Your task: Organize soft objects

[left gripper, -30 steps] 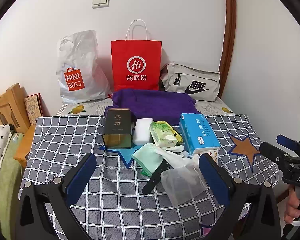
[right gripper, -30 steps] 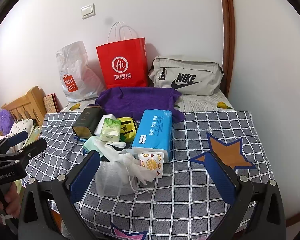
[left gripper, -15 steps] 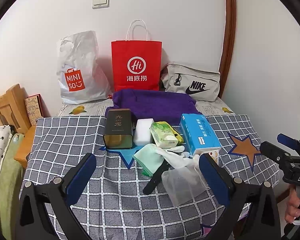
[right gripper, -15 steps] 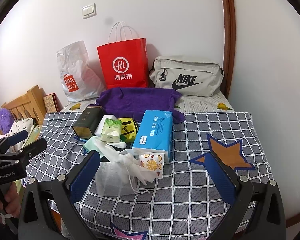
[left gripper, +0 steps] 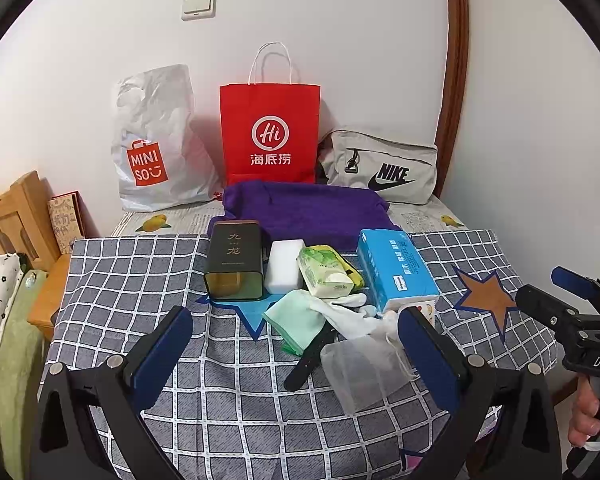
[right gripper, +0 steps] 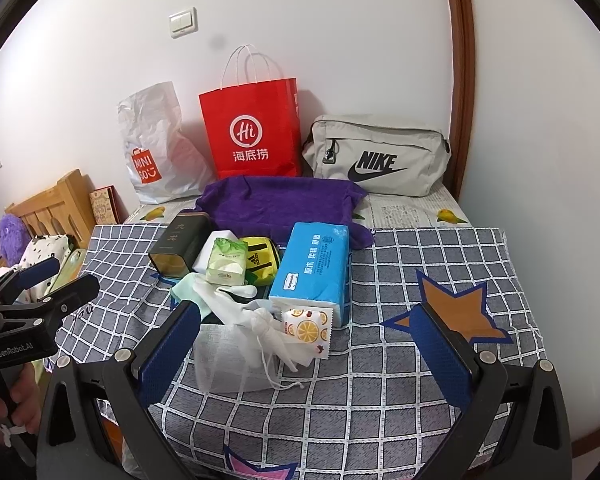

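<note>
Left wrist view: we see our left gripper (left gripper: 294,350) spread wide and holding nothing, low over the checked blanket (left gripper: 140,280) on the bed.
Right wrist view: our right gripper (right gripper: 306,350) is also wide open and empty, hovering at the blanket's near edge.
Soft pile: in the middle of the blanket we find a white mesh drawstring pouch (left gripper: 360,368), a white glove (left gripper: 348,316) and a folded mint-green cloth (left gripper: 296,318), overlapping one another.
Tissues: a blue tissue pack (left gripper: 396,268) lies just right of the pile, with a small fruit-print packet (right gripper: 306,326) at its near end.
Behind the pile: a dark tea tin (left gripper: 234,262), a white sponge block (left gripper: 286,266) and a green wipes pack (left gripper: 324,272) sit side by side; a purple towel (left gripper: 304,210) lies farther back.
Wall: a Miniso bag (left gripper: 156,140), a red paper bag (left gripper: 270,132) and a grey Nike pouch (left gripper: 380,166) stand along it.
</note>
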`<state>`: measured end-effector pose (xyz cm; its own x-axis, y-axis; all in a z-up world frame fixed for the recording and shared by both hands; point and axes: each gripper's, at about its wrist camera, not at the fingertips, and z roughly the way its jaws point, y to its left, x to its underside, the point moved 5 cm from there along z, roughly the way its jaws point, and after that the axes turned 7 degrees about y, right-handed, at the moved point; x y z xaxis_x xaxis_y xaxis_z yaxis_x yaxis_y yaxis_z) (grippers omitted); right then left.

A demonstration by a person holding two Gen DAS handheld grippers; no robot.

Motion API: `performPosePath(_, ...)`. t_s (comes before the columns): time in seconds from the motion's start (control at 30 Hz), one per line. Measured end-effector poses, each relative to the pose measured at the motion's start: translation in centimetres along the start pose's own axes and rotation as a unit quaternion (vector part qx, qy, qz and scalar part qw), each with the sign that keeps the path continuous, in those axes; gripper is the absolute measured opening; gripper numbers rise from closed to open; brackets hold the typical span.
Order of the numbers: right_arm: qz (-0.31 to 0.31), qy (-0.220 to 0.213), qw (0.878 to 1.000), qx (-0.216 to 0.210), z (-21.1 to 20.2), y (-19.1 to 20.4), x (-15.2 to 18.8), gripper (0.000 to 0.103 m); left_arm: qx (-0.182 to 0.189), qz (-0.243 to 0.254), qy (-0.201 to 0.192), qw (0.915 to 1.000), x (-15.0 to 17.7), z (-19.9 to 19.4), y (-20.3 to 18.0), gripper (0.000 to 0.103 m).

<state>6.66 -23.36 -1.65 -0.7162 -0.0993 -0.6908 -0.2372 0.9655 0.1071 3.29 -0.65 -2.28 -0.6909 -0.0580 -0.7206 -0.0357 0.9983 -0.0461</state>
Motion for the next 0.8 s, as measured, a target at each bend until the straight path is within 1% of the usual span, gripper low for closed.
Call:
performPosePath(0.2,-0.001,0.001,1.000,0.000,0.1,-0.1,0.0,0.103,-0.002,0.000,0.002,1.0000,0.1,0.2,-0.1,0.103)
performPosePath(0.37,-0.001,0.010,1.000,-0.002,1.2,-0.4,0.6,0.103,-0.010,-0.009,0.015,0.9998,0.5,1.6,0.5,0.103)
performPosePath(0.63,-0.011,0.043,0.999,-0.001,5.3,-0.8,2.0,0.103,-0.011,-0.020,0.042,0.9989,1.2,4.6,1.4,0.103)
performPosePath(0.77,-0.016,0.050,0.999,-0.011,7.6,-0.6,2.3,0.100,-0.012,-0.025,0.048,0.9984,1.3,5.9,1.9,0.103)
performPosePath(0.8,-0.020,0.049,0.999,-0.014,8.0,-0.4,2.3,0.098,-0.011,-0.026,0.049,0.9984,1.3,6.2,2.1,0.103)
